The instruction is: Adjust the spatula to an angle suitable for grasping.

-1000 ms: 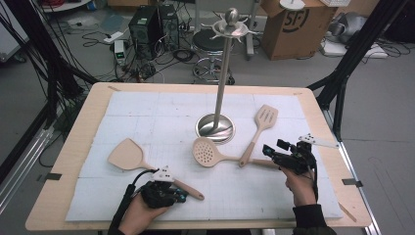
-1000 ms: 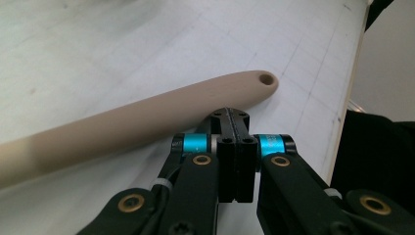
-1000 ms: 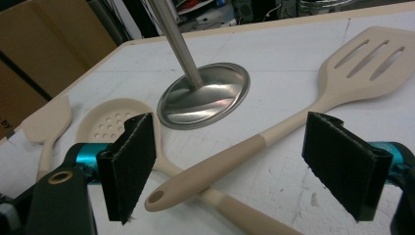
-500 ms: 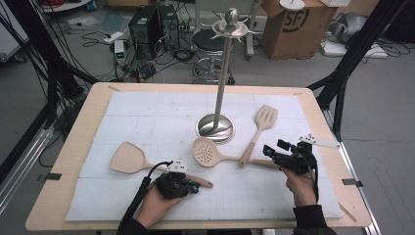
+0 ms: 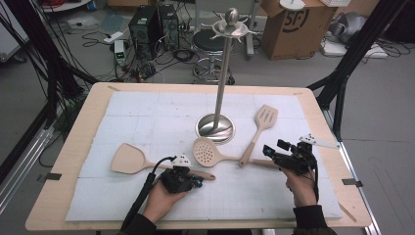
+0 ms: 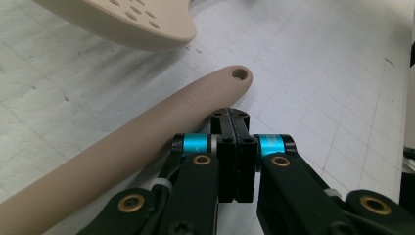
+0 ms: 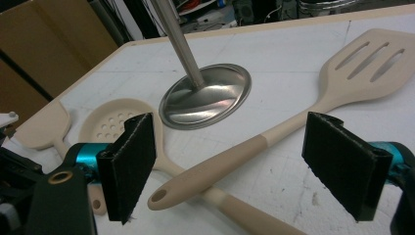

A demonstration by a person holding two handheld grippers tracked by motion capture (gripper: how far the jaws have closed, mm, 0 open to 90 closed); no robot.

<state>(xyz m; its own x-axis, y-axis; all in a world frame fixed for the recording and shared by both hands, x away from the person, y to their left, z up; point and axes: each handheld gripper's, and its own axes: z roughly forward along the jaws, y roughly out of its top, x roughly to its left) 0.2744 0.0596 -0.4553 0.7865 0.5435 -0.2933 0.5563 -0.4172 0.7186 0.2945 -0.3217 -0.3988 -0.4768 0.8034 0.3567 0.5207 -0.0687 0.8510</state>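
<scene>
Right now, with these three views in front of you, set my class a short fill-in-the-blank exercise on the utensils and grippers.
1. The left gripper has its jaws ____, with nothing between them.
2. The right gripper has its jaws ____, on either side of the slotted spatula's handle.
3. The slotted spatula's handle lies ____ the perforated spoon's handle.
4. The metal stand has ____ utensils hanging on it.

Missing words: shut; open; across; no

stand point(image 5: 226, 63) top cropped, spatula point(image 6: 122, 147) handle cut off
</scene>
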